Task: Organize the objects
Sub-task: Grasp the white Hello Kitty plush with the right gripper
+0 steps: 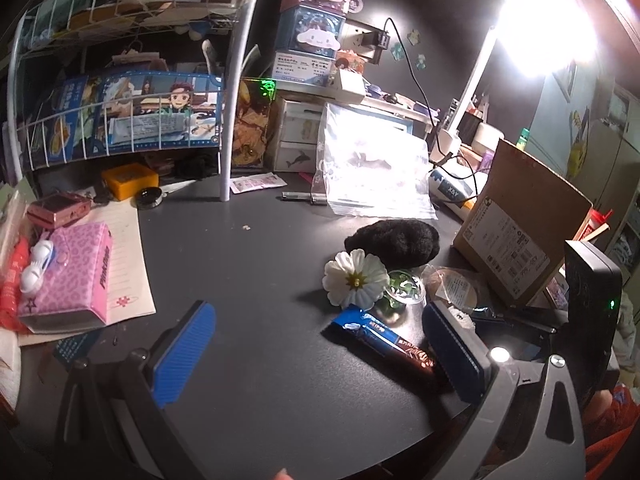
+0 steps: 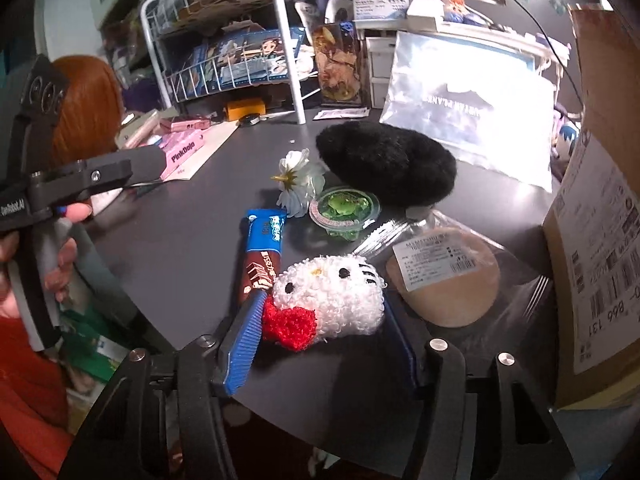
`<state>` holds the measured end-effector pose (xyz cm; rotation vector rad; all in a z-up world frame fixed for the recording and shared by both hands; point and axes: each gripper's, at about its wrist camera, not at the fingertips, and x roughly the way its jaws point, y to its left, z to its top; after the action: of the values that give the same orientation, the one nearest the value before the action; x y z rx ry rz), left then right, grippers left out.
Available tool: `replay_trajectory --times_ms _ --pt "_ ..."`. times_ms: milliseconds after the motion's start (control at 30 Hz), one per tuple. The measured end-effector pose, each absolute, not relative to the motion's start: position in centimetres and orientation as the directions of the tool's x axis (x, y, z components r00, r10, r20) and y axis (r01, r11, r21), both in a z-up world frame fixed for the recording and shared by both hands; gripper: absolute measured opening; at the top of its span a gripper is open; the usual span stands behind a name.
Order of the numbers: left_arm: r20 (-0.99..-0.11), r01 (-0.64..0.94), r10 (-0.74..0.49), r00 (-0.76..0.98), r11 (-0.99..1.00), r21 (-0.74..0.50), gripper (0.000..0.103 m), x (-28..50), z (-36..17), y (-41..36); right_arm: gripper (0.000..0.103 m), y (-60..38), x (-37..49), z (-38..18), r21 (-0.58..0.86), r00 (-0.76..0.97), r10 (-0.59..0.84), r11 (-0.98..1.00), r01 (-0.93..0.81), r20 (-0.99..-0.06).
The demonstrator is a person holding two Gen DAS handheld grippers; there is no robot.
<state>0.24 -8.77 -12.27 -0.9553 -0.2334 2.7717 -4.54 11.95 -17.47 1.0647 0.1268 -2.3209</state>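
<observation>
My right gripper (image 2: 326, 320) is shut on a white crochet cat plush with a red bow (image 2: 328, 300), just above the dark desk. A blue and brown chocolate bar (image 2: 262, 254) lies beside it, also in the left wrist view (image 1: 384, 342). A white flower (image 1: 356, 278), a clear cup of green bits (image 2: 346, 208), a black fuzzy pouch (image 2: 388, 164) and a bagged tan pad (image 2: 444, 280) lie close by. My left gripper (image 1: 316, 356) is open and empty above the desk, its right finger by the chocolate bar.
A cardboard box (image 1: 516, 224) stands at the right. A pink tissue box (image 1: 68, 280) and notepad lie at the left. A white wire rack (image 1: 120, 132), drawer units, a plastic bag (image 1: 372, 164) and a bright lamp (image 1: 548, 28) fill the back.
</observation>
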Motion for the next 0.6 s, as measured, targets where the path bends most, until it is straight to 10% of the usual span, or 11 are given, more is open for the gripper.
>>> replay_trajectory --times_ms 600 --pt "-0.594 -0.437 0.523 -0.611 -0.849 -0.297 0.102 -0.6 -7.7 -4.8 0.046 11.9 -4.2 -12.4 0.224 -0.469 -0.629 -0.715 0.663 -0.62"
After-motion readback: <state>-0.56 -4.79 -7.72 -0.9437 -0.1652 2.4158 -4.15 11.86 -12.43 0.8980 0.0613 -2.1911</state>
